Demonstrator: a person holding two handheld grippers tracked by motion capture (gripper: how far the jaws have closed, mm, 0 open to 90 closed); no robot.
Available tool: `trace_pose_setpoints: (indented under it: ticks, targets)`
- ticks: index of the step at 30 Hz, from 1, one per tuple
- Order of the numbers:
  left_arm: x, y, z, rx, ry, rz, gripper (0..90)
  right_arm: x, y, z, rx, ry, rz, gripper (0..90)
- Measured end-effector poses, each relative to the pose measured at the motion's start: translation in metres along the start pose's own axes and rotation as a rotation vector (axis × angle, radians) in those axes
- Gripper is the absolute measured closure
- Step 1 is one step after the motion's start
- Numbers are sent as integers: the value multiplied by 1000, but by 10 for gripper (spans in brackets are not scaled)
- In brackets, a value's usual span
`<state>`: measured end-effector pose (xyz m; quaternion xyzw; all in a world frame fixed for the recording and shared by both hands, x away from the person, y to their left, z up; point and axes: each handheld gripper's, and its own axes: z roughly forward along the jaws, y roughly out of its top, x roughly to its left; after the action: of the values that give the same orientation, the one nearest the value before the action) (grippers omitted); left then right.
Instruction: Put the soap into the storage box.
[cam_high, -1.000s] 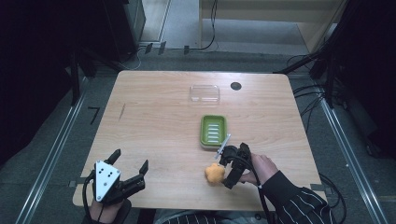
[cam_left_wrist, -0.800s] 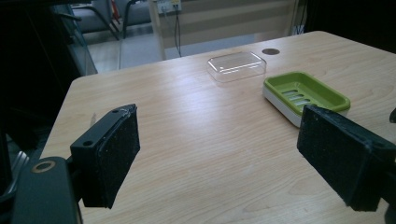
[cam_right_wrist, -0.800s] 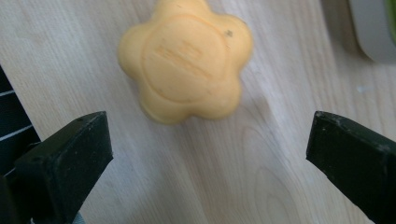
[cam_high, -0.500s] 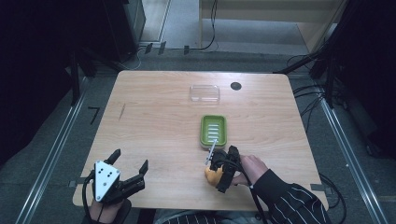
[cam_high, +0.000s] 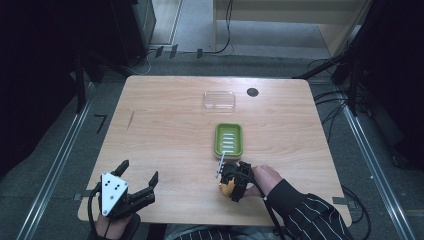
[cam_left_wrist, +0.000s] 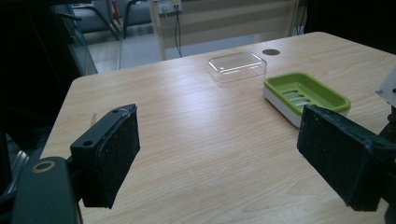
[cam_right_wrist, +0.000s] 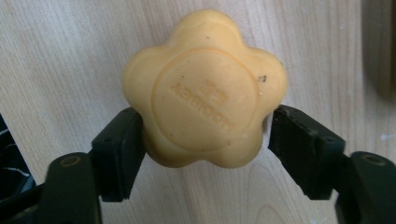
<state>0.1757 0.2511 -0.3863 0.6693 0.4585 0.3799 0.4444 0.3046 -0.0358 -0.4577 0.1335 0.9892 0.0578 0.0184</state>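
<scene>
One waxy, flower-shaped orange soap (cam_right_wrist: 204, 88) sat clamped in the right gripper (cam_right_wrist: 205, 135); the left gripper (cam_left_wrist: 219, 154) gaped over bare wood.

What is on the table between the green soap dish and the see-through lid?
Nothing. Only bare wood separates the green soap dish from the clear lid on the table, in the high view and the left gripper view alike.

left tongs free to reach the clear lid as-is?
Probably yes. The left tongs are open and hold nothing, and bare table lies between them and the clear lid. The green dish sits off to the side, out of that line.
</scene>
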Motion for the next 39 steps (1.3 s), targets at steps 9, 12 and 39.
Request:
trace_pose_setpoints:
  ticks: [9,12,39]
  targets:
    - [0,0,0,0,1,-2,137,2,0,2,5,3,-16,395]
    - [0,0,0,-2,2,-2,136,3,-1,3,-1,-3,-16,399]
    - [1,-1,-2,-4,8,-8,137,1,-14,-4,-48,-16,39,401]
